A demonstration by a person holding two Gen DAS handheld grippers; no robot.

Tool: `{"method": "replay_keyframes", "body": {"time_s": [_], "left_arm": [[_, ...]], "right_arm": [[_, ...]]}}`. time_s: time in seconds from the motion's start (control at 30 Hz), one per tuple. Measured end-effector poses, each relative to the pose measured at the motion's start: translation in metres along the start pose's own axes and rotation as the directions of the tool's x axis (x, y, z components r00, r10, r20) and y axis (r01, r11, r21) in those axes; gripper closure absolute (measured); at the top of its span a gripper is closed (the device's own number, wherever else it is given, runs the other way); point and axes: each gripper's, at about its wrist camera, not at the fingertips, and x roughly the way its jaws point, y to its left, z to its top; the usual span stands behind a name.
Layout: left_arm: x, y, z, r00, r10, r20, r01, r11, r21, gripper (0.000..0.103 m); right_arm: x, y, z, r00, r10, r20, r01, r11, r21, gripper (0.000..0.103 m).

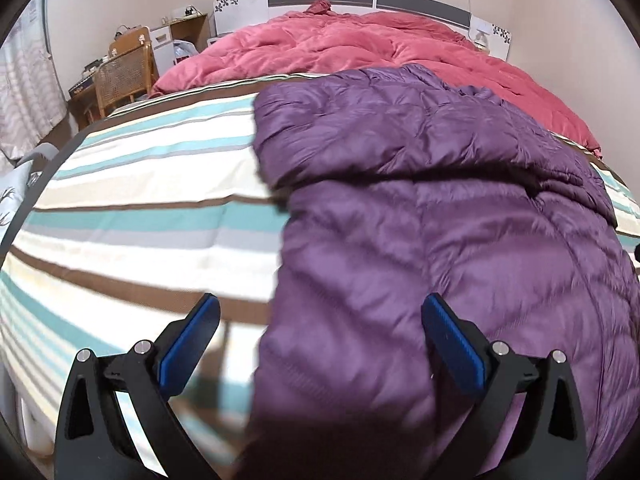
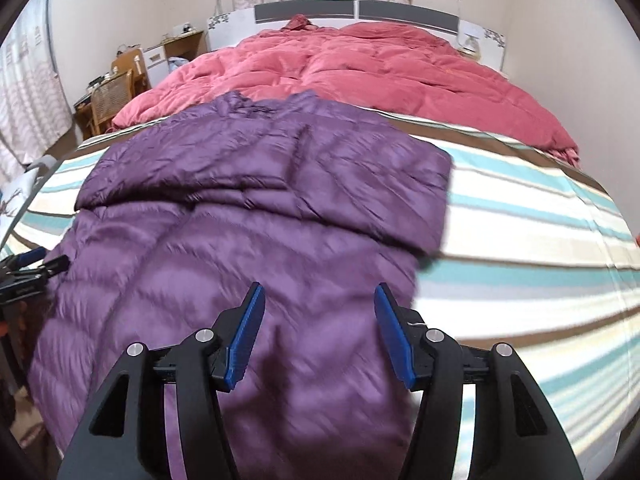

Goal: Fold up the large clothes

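Purple quilted jacket lies flat on striped bed, near edge, pink duvet bunched behind. Looks abt halfway: upper part w/ sleeves already folded across body, lower length not yet folded up. Left tongs wide apart, straddling jacket's left edge, nothing gripped. Right tongs apart over jacket, holding nothing. Hem cut off at bottom; motion blur hides seams, zip not made out.

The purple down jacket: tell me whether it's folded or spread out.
Partly folded. The purple down jacket has its upper part doubled over across the body, leaving a layered edge, while the lower body still lies flat on the striped sheet.
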Motion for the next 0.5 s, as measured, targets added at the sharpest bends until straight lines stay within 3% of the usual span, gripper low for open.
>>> {"method": "replay_keyframes", "body": {"time_s": [0.33, 0.4, 0.5], "left_arm": [[-0.036, 0.026, -0.048, 0.998, -0.057, 0.027, 0.055, 0.998, 0.039, 0.004], [-0.042, 0.03, -0.055, 0.998, -0.05, 0.043, 0.048, 0.997, 0.057, 0.015], [-0.05, 0.039, -0.059, 0.997, -0.017, 0.074, 0.011, 0.997, 0.074, 0.016]], "right_arm": [[-0.037, -0.056, -0.062, 0.999, -0.005, -0.051, 0.01, 0.995, 0.094, 0.046], [-0.045, -0.059, -0.073, 0.999, -0.007, -0.044, 0.01, 0.996, 0.083, 0.046], [-0.053, -0.063, -0.087, 0.999, -0.029, -0.031, 0.031, 0.999, 0.042, 0.046]]}}
